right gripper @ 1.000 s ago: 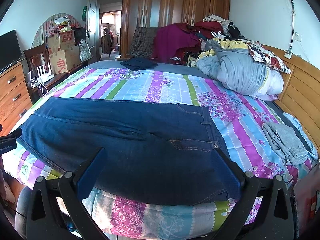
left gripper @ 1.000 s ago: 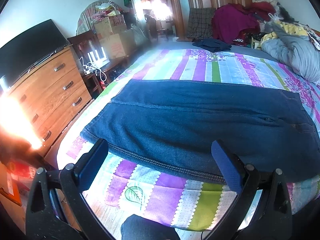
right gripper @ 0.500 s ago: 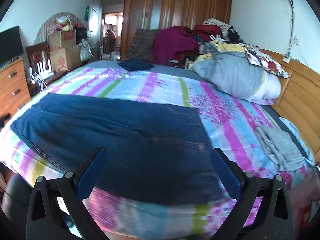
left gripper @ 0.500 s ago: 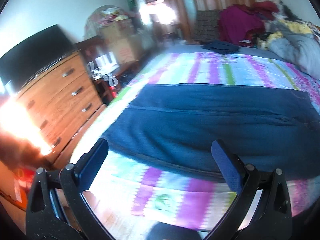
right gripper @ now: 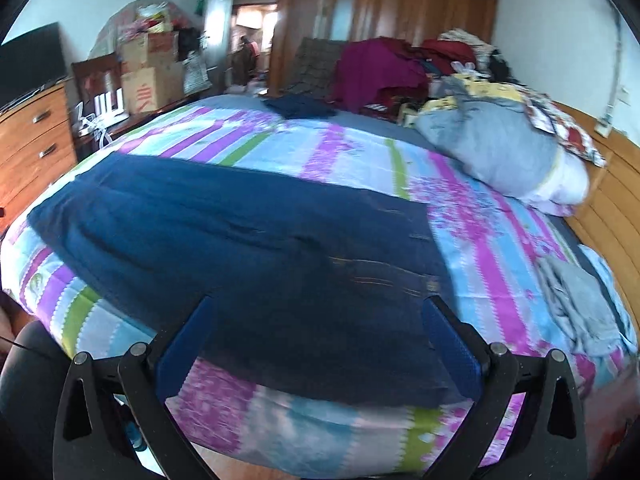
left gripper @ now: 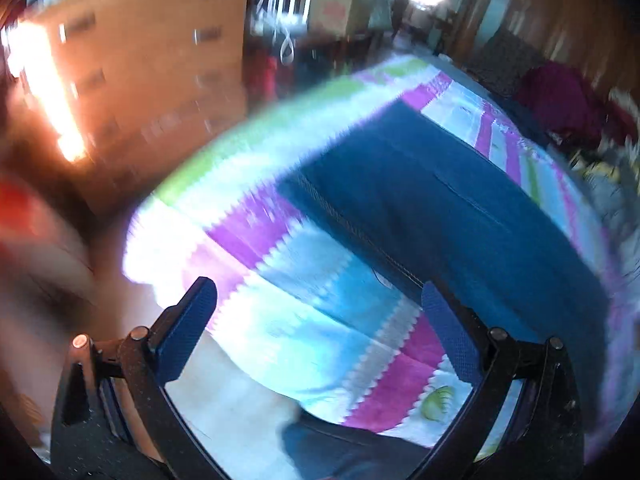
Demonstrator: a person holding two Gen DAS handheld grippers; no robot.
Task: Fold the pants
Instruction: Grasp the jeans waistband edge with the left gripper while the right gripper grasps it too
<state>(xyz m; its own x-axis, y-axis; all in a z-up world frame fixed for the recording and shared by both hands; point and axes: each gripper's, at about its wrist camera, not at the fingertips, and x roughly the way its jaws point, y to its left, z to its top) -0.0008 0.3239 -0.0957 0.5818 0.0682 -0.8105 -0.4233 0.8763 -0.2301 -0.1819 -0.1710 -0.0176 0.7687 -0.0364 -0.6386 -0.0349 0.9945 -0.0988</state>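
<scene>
The pants (right gripper: 248,256) lie flat across the bed (right gripper: 480,248), on its striped cover, along the near edge. They are dark blue denim. In the right wrist view the waist end points toward the right side of the bed and the leg end (right gripper: 52,216) reaches toward the left edge, near the dresser (right gripper: 32,148). Orange stitching of a pocket shows near the waist.

The right gripper (right gripper: 318,328) hangs over the near edge of the bed, above the waist part of the pants. Its two blue fingers (right gripper: 448,344) are spread wide and clasp nothing; whether they touch the cloth cannot be told.

The left wrist view is tilted and badly blurred. The left gripper (left gripper: 316,312) is over the bed's near left corner, its fingers (left gripper: 444,324) also spread wide with nothing between them. The leg end of the pants (left gripper: 420,200) lies beyond it, up and to the right, with a seam running toward the right finger. Bare striped cover (left gripper: 304,296) shows between the fingers.

At the far edge of the bed a small dark garment (right gripper: 300,106) lies alone. A grey bundle of bedding (right gripper: 492,152) sits at the far right corner, with heaped clothes (right gripper: 384,72) behind it. A grey garment (right gripper: 576,300) lies near the right edge. A wardrobe (right gripper: 380,4) stands against the back wall.
</scene>
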